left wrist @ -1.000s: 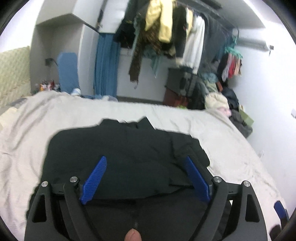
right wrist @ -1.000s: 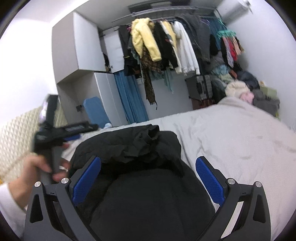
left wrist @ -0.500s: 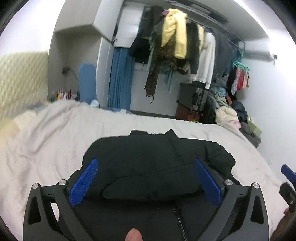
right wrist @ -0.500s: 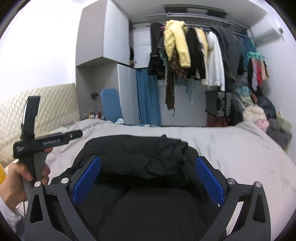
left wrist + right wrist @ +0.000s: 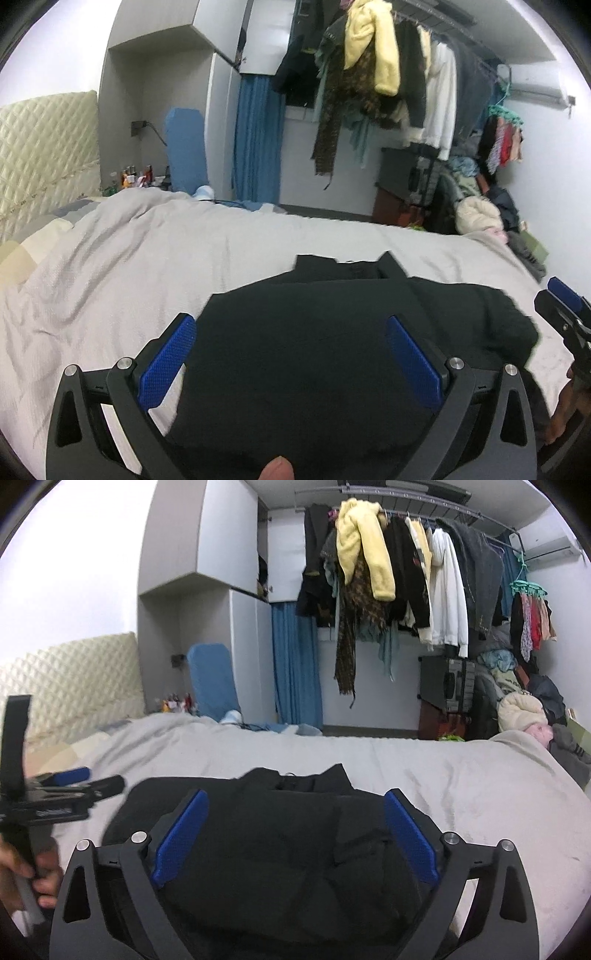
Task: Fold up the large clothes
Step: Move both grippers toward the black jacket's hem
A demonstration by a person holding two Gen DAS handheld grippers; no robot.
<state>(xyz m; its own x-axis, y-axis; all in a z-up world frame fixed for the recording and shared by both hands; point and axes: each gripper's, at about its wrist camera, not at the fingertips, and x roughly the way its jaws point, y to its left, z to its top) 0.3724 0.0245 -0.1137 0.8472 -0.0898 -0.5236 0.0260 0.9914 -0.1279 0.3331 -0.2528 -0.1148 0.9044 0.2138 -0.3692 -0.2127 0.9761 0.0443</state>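
The 2 blue textured pads (image 5: 168, 360) of the left gripper (image 5: 291, 360) stand spread wide with nothing pinched between them, and the folded black fabric jacket (image 5: 332, 332) fills the gap under them. The right gripper (image 5: 293, 836) is likewise spread, its blue ribbed pads (image 5: 410, 836) apart and gripping nothing, hovering over the same jacket (image 5: 295, 830).

The jacket lies on the light grey bed cover (image 5: 129, 258), folded into a compact dark block with its collar end pointing away from the grippers, toward the far edge of the bed. In the left wrist view the right gripper (image 5: 565, 314) shows just beside the jacket's right edge; in the right wrist view the left gripper (image 5: 66, 786) shows just beside the jacket's left edge, held by a hand (image 5: 33, 871).

Beyond the jacket, past the far bed edge, hangs a blue curtain (image 5: 295, 664), and above it a clothes rail carries a pale yellow fleece top (image 5: 364, 546). Left of the jacket rises a cream quilted headboard (image 5: 44, 147). Right of the jacket, off the bed, sits a heap of mixed clothes (image 5: 524, 698).
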